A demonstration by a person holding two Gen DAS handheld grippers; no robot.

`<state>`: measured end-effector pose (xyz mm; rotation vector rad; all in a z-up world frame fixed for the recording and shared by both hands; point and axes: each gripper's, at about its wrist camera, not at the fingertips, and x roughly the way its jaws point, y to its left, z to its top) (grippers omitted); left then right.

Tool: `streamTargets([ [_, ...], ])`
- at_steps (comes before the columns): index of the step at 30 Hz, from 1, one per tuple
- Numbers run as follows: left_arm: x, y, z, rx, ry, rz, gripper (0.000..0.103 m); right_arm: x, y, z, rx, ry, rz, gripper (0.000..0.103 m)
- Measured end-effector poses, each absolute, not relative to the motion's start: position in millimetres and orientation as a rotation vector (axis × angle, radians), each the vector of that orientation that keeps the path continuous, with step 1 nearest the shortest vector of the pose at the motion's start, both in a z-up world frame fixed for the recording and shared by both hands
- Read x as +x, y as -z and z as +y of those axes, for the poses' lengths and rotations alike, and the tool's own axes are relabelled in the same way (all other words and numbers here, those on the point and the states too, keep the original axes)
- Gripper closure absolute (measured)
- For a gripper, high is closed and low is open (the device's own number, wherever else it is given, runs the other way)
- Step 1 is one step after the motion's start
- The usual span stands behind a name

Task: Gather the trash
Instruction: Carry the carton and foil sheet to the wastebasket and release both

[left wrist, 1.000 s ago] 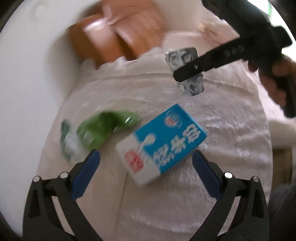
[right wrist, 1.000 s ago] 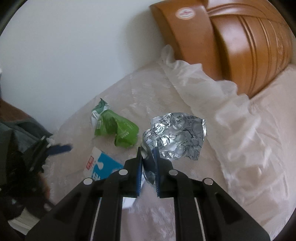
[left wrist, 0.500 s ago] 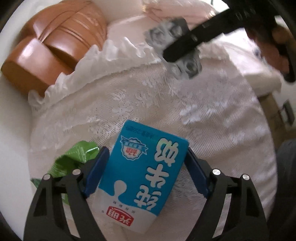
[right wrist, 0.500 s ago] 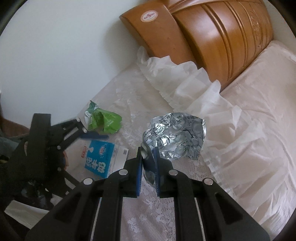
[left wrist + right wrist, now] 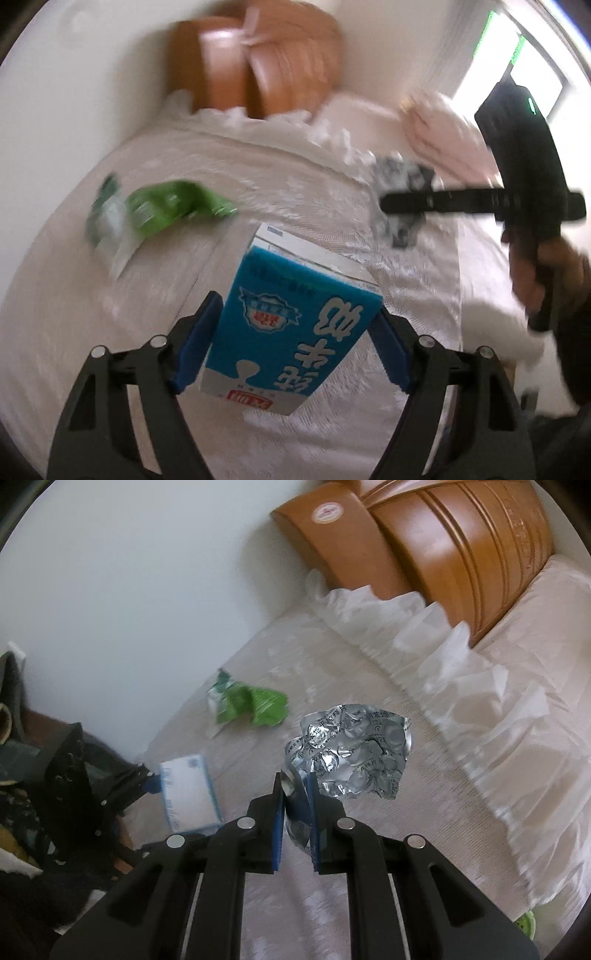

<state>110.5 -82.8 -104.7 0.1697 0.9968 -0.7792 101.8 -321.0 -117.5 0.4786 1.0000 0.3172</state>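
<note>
My left gripper [image 5: 295, 339] is shut on a blue and white milk carton [image 5: 291, 332] and holds it lifted above the white lace cover [image 5: 184, 295]; the carton also shows in the right wrist view [image 5: 188, 794]. My right gripper [image 5: 295, 812] is shut on a crumpled silver blister pack [image 5: 351, 753], held in the air; in the left wrist view the pack [image 5: 399, 206] is at the right. A crumpled green wrapper [image 5: 162, 210] lies on the cover at the left, and shows in the right wrist view [image 5: 247, 705].
A wooden headboard [image 5: 424, 542] stands against the white wall at the back. A ruffled cover edge [image 5: 443, 642] and a pinkish pillow [image 5: 443, 136] lie beyond the trash. Dark clutter [image 5: 44, 794] sits at the left.
My left gripper has closed on the milk carton and lifted it off the cover. My right gripper still holds the blister pack and has shifted right.
</note>
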Motion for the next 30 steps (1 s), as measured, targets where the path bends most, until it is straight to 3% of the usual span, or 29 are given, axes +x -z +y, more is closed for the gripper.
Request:
streamTargets([
  [11, 50, 73, -40, -0.021, 0.625, 0.914, 0.028, 45, 93, -291, 0.462, -0.348, 0.960, 0.091],
  [22, -2, 55, -75, 0.024, 0.768, 0.892, 0.028, -43, 67, -310, 0.486, -0.207, 0.899, 0.091],
  [30, -41, 58, -140, 0.094, 0.974, 0.917, 0.028, -138, 115, -380, 0.523, 0.144, 1.015, 0.091],
])
